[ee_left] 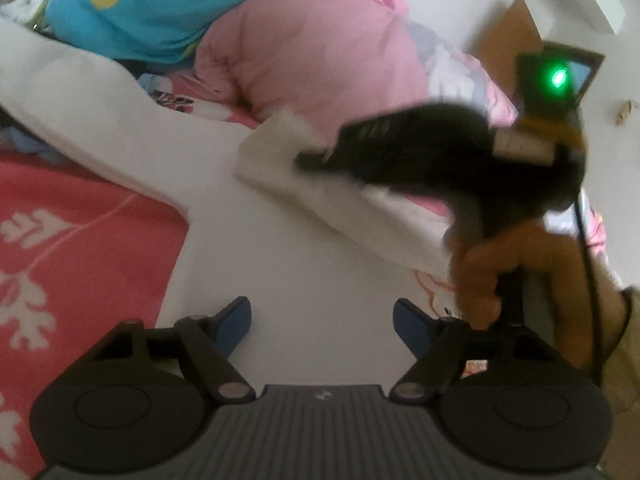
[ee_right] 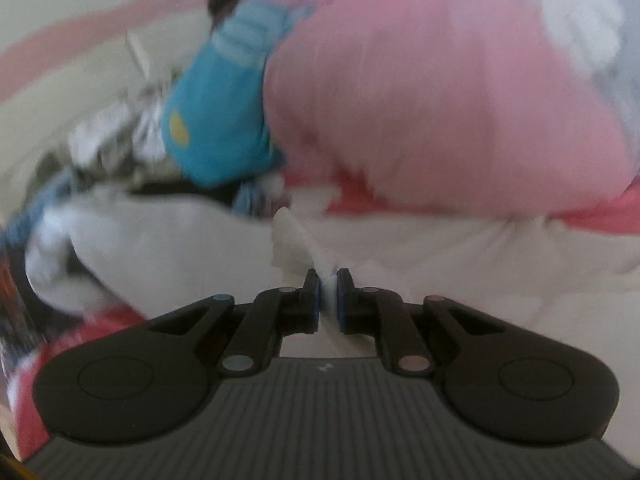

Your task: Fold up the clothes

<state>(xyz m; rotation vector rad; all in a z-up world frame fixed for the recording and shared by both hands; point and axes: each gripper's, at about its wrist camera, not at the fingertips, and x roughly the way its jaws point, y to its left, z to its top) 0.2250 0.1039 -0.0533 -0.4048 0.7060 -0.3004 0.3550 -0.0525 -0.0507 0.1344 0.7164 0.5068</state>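
Note:
A white garment (ee_left: 280, 248) lies spread on the bed, one sleeve stretching to the upper left. My left gripper (ee_left: 322, 312) hovers over its body, open, with nothing between the blue pads. My right gripper (ee_left: 308, 160), held by a person's hand (ee_left: 520, 256), is blurred and carries the other sleeve's cuff (ee_left: 276, 144) in over the garment. In the right wrist view the right gripper (ee_right: 328, 282) is shut on a strip of the white cuff (ee_right: 292, 232), which stands up between the pads, with the white garment (ee_right: 180, 240) beyond it.
A puffy pink quilt (ee_left: 320, 60) and a blue garment with a yellow dot (ee_left: 160, 12) are heaped at the back of the bed. The red sheet with white leaf print (ee_left: 60, 220) shows at the left. A brown cardboard piece (ee_left: 512, 28) leans on the white wall.

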